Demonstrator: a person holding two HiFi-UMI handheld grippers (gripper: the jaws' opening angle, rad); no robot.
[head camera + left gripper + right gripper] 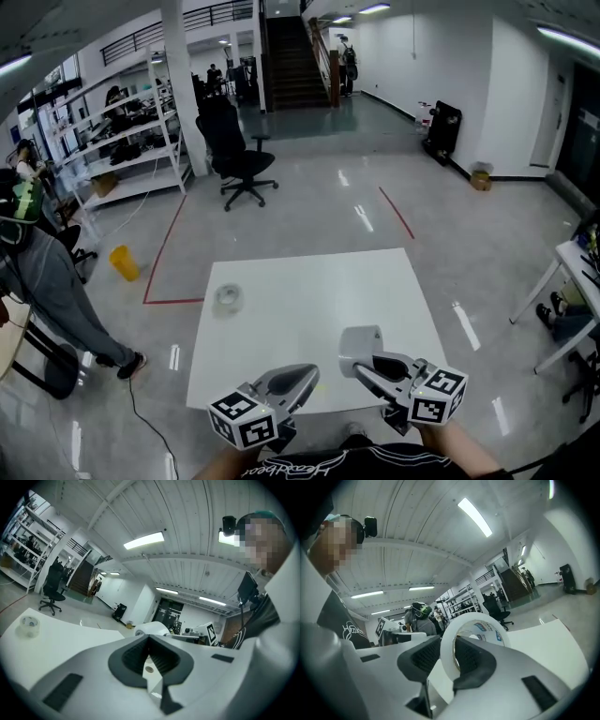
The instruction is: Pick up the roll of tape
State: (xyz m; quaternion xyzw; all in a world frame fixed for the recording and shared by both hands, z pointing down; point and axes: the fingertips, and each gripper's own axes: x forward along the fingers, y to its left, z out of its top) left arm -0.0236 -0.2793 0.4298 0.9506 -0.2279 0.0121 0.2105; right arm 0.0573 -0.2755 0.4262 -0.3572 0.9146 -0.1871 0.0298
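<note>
Left gripper hung over the near edge of the white table, jaws drawn together with nothing between them. We noted a clear roll lying flat near the table's left edge, well apart from both grippers. Right gripper sat just beside the left one, over the same near edge. Its jaws were partly apart and clamped on the wall of the roll of tape, one pad outside the ring, the other inside its hole. We recorded the roll of tape as white, standing on edge at the jaw tips, held above the table. Beyond the table, a black office chair stood on the glossy floor.
</note>
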